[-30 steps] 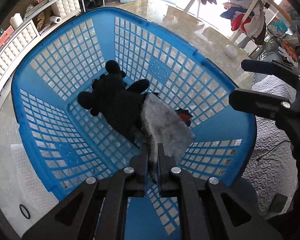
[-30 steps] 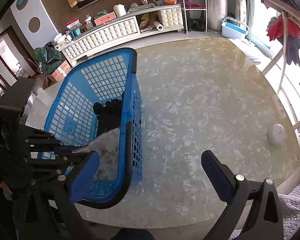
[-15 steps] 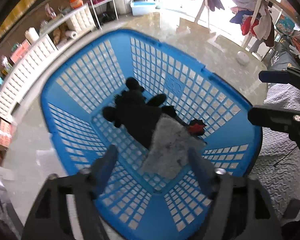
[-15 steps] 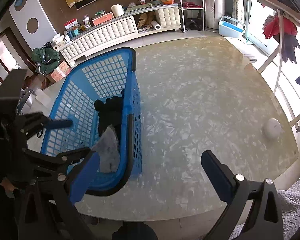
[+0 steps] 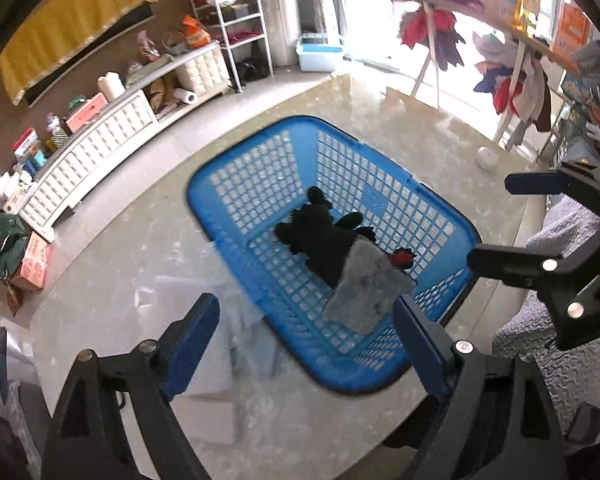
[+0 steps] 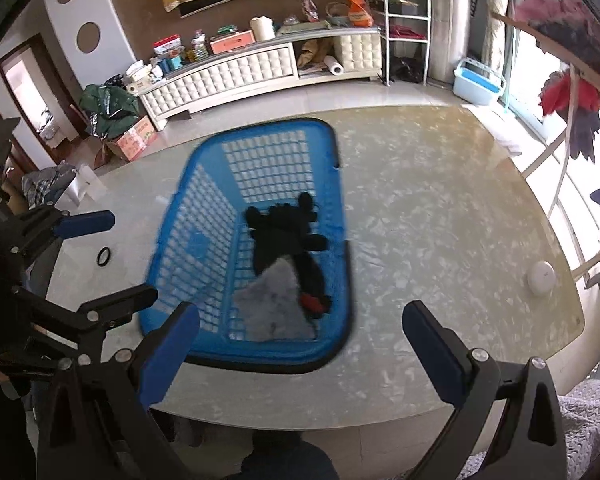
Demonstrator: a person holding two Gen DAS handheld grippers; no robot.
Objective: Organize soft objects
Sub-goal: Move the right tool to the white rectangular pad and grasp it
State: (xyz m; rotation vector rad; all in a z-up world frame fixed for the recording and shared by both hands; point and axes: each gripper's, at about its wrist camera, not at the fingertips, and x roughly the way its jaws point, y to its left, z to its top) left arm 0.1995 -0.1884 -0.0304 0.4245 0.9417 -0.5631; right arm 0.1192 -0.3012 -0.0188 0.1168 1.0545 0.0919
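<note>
A blue plastic basket (image 5: 256, 280) (image 6: 340, 216) stands on the marble table. Inside it lies a black plush toy (image 5: 320, 236) (image 6: 280, 236). A grey fuzzy cloth (image 5: 364, 296) (image 6: 272, 304) rests partly on the toy, beside a small red patch (image 5: 402, 258). My left gripper (image 5: 304, 316) (image 6: 112, 258) hovers above the basket's near end; its jaws are opening and hold nothing. My right gripper (image 6: 300, 320) (image 5: 500, 222) hangs open and empty over the basket's near rim, to the right of the left one.
On the table lie a white round puck (image 6: 542, 276) at the far right, a black ring (image 6: 103, 257) left of the basket, and white paper (image 5: 204, 360). Grey quilted fabric (image 5: 560, 360) sits past the table's near edge. A white sideboard (image 6: 228, 76) lines the back wall.
The left gripper was shut on the grey cloth, then opened and let it drop into the basket. Both grippers have since risen and drawn back from the basket; the right stayed open.
</note>
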